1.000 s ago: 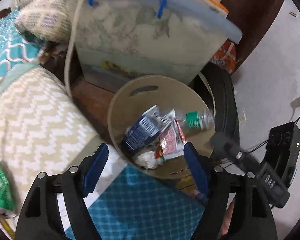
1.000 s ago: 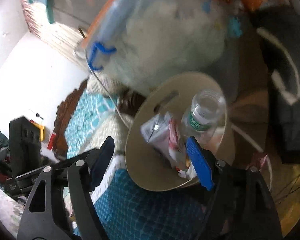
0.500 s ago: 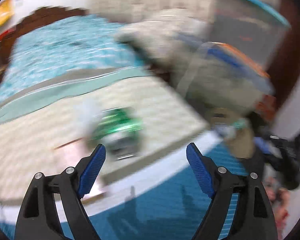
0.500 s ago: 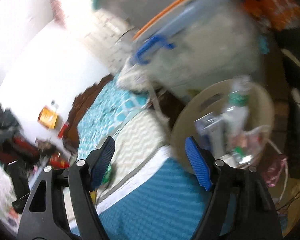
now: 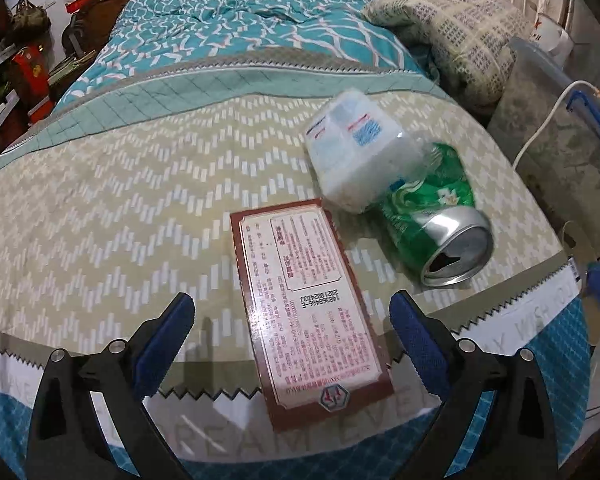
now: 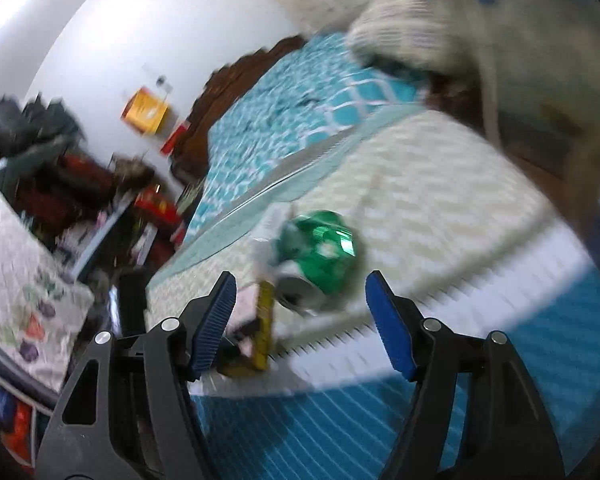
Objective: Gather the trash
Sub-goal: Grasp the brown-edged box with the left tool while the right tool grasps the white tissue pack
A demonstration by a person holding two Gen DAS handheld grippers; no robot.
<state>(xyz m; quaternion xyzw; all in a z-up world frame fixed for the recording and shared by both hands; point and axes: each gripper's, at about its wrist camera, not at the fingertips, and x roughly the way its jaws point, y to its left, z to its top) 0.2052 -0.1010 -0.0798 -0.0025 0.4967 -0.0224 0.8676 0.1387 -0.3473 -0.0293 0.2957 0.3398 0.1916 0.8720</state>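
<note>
Left gripper (image 5: 289, 330) opening, empty, over flat glossy carton (image 5: 308, 312), beside dented green can (image 5: 432, 228) on quilted bedspread (image 5: 99, 208)

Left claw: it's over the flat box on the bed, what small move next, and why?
Probably lower the left claw straight down over the flat red-brown box. The box lies flat on the bedspread, lined up between the claw's fingers, which are opening and hold nothing. The crushed green can and white tissue pack lie beyond it, clear of the approach.
</note>
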